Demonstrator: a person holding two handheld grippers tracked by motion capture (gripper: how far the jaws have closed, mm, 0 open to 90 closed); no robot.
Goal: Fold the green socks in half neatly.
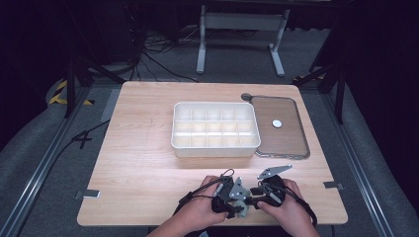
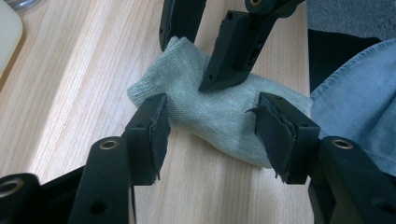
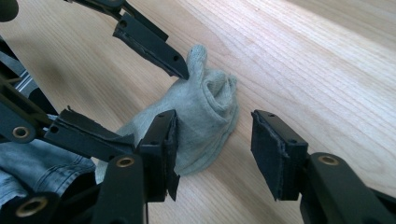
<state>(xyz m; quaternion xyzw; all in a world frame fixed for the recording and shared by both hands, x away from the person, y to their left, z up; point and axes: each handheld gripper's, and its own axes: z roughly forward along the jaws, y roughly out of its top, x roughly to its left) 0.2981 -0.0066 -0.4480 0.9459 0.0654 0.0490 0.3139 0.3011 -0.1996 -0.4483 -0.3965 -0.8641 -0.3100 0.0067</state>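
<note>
Wooden table point(image 1: 148, 148), sock point(image 2: 210, 112) lying flat at its 6 o'clock edge between both tools. Left gripper view: long axis 10-to-4 o'clock, cuff toward 10. Left gripper point(image 2: 210, 135) spread, straddling it. Right gripper point(image 3: 212, 142) spread, one pad point(image 3: 170, 140) on fabric.

I am looking at a pale grey-green knitted sock point(image 2: 219, 119), lying crumpled flat on the wood at the near edge. It is sitting between and just beyond my left claw point(image 2: 210, 135), whose spread jaws are flanking it without pressing. Seen along my right claw point(image 3: 212, 144), the sock point(image 3: 201, 116) is lying against the left jaw, its rolled cuff bunching up and gaping open at the far end, one small tip sticking upward.
</note>
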